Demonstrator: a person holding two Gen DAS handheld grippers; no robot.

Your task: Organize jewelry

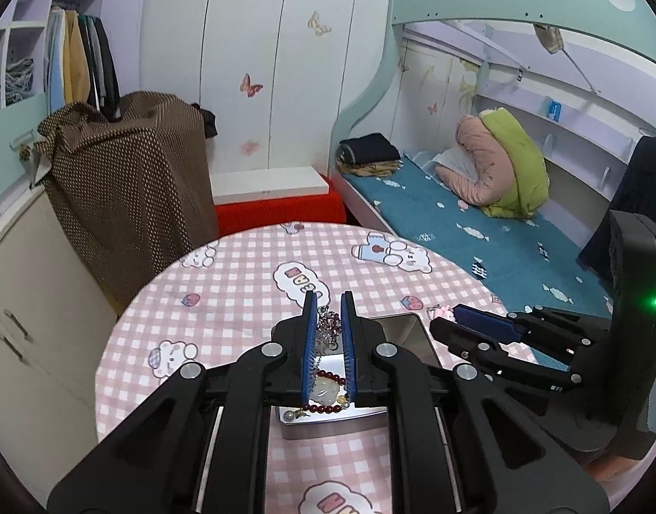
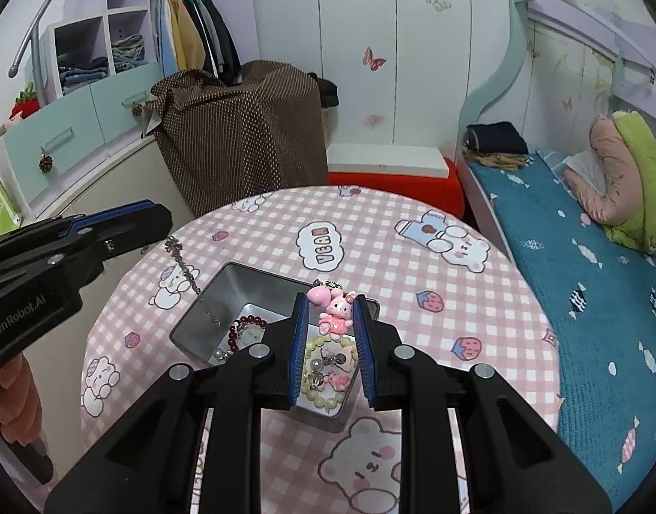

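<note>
Left claw [image 1: 328,300] pinching silvery chain [image 2: 190,278], right claw [image 2: 330,300] gripping glossy pink charm [image 2: 334,310], over rectangular metal tin [image 2: 242,287]

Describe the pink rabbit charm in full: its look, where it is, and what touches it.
The pink rabbit charm looks like glossy plastic: a small rabbit in a pink dress with a pink heart-like piece above it and a bit of metal chain at the top. It hangs upright between the blue pads of the right tool, which is shut on it, above the open metal tin on the checked tablecloth. Nothing else touches it.
</note>
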